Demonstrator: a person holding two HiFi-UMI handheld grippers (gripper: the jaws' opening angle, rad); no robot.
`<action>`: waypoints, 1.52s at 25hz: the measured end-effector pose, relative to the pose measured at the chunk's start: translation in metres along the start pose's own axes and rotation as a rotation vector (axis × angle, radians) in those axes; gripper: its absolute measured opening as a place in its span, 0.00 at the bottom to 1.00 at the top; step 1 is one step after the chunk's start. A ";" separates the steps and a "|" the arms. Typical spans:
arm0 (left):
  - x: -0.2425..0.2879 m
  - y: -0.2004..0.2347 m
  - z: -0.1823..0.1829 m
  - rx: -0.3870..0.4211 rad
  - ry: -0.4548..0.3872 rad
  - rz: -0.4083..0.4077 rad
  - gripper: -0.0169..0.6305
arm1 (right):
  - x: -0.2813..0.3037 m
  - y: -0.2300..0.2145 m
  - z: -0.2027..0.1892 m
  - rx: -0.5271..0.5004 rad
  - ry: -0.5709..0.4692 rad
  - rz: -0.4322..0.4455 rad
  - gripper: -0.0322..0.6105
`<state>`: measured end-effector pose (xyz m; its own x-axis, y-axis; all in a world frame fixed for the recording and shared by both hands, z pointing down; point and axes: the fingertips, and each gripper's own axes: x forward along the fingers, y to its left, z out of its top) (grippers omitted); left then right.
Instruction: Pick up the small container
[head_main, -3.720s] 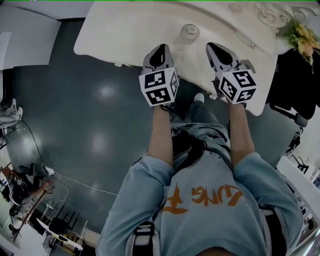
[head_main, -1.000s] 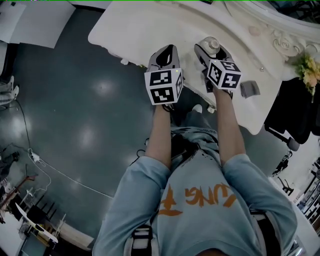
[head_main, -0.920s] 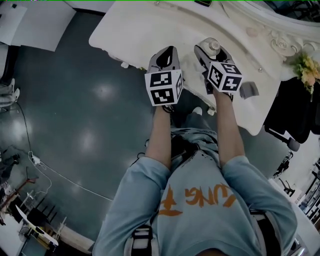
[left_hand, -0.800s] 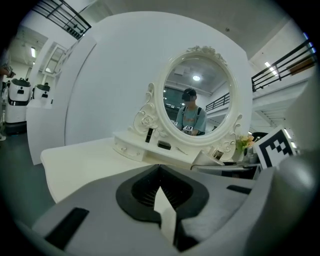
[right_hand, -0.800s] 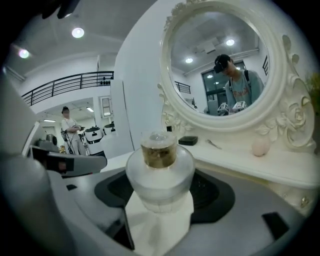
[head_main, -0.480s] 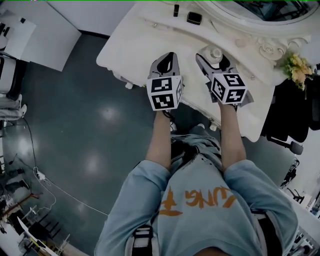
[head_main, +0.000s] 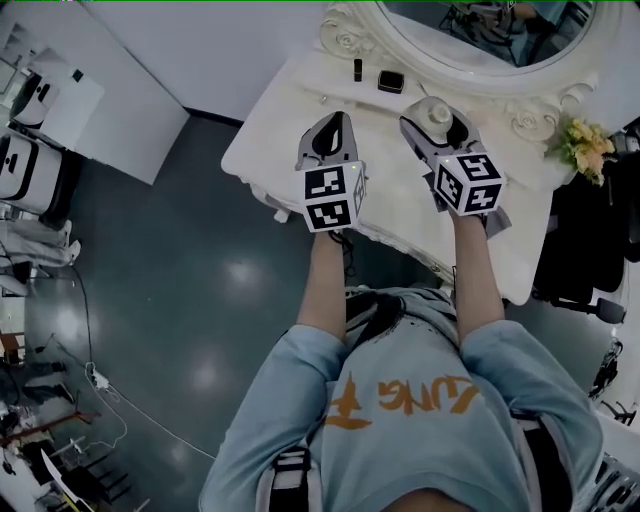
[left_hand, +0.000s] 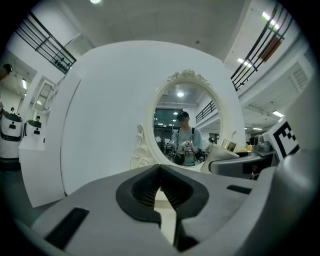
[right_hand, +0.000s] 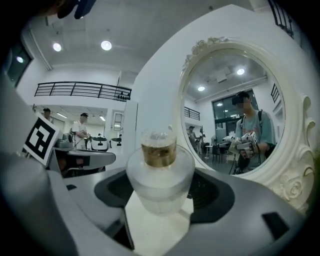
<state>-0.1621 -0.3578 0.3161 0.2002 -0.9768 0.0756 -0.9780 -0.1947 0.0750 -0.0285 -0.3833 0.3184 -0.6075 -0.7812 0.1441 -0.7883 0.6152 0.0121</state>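
Note:
The small container (head_main: 437, 112) is a frosted glass jar with a gold collar and a clear cap. It sits between the jaws of my right gripper (head_main: 434, 115), over the white dressing table (head_main: 276, 128). In the right gripper view the container (right_hand: 160, 167) fills the middle, and the right gripper (right_hand: 160, 197) is shut on its frosted body. My left gripper (head_main: 333, 120) hovers to the left of it over the table, shut and holding nothing. In the left gripper view the left gripper (left_hand: 160, 188) shows only a thin slit between its jaws.
An oval mirror (head_main: 480, 45) in an ornate white frame stands at the table's back. Two small black items (head_main: 390, 82) lie in front of it. Yellow flowers (head_main: 583, 145) sit at the right end, and a black chair (head_main: 590, 235) stands beyond. Dark floor lies to the left.
My right gripper reached the container on the table and shut on it. Since then both grippers have moved forward toward the mirror, the container staying between the right jaws.

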 end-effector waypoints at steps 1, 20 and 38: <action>0.000 0.001 0.005 0.002 -0.011 0.002 0.06 | 0.000 0.000 0.005 -0.003 -0.009 0.001 0.56; 0.008 -0.009 0.030 0.022 -0.069 -0.029 0.06 | -0.002 -0.002 0.030 -0.034 -0.058 0.019 0.57; 0.012 -0.003 0.021 0.008 -0.054 -0.024 0.06 | 0.007 -0.002 0.024 -0.031 -0.048 0.029 0.57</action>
<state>-0.1578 -0.3712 0.2956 0.2206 -0.9752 0.0199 -0.9734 -0.2188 0.0685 -0.0333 -0.3922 0.2955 -0.6347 -0.7666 0.0976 -0.7672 0.6402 0.0395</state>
